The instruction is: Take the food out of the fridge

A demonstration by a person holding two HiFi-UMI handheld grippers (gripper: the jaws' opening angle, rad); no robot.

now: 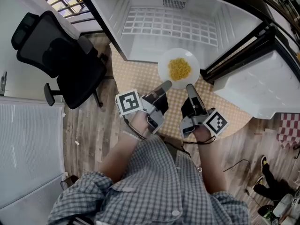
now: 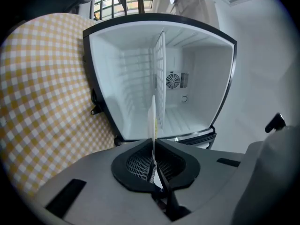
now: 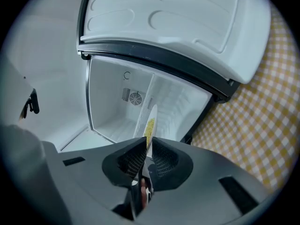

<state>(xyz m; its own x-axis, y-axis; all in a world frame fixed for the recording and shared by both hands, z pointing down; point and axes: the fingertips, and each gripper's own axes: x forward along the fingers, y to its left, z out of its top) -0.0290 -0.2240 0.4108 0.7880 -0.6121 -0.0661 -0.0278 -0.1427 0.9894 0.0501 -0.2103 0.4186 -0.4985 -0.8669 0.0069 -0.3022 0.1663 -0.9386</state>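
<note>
Head view
- Fridge [image 1: 140, 13]: open, white inside, with a wire shelf [image 1: 168, 25] showing and nothing on it.
- Fridge door [image 1: 262, 83]: swung out to the right.
- Plate [image 1: 164, 69]: white and round, held level at the fridge's open front, over the far edge of the checked table [image 1: 136, 76].
- Food [image 1: 180, 69]: a yellow heap in the middle of the plate.
- Left gripper [image 1: 165, 86]: its tip is on the plate's near-left rim.
- Right gripper [image 1: 191, 89]: its tip is on the near-right rim, just beside the left one.
- Office chair [image 1: 61, 60]: black, left of the table.

Left gripper view
- Left gripper [image 2: 153, 146]: jaws nearly together, pinching the plate's [image 2: 152, 121] thin rim (seen edge-on, a pale sliver).
- Fridge [image 2: 131, 78]: straight ahead, with a round fan grille [image 2: 173, 81] on the back wall.
- Checked table [image 2: 42, 88]: to the left.

Right gripper view
- Right gripper [image 3: 146, 149]: jaws drawn close on the plate's [image 3: 152, 110] rim, with only the plate's thickness between them.
- Food [image 3: 149, 126]: a yellow streak on the plate's face.
- Fridge door [image 3: 187, 22]: spreads across the top.
- Checked table [image 3: 258, 125]: on the right.
</note>
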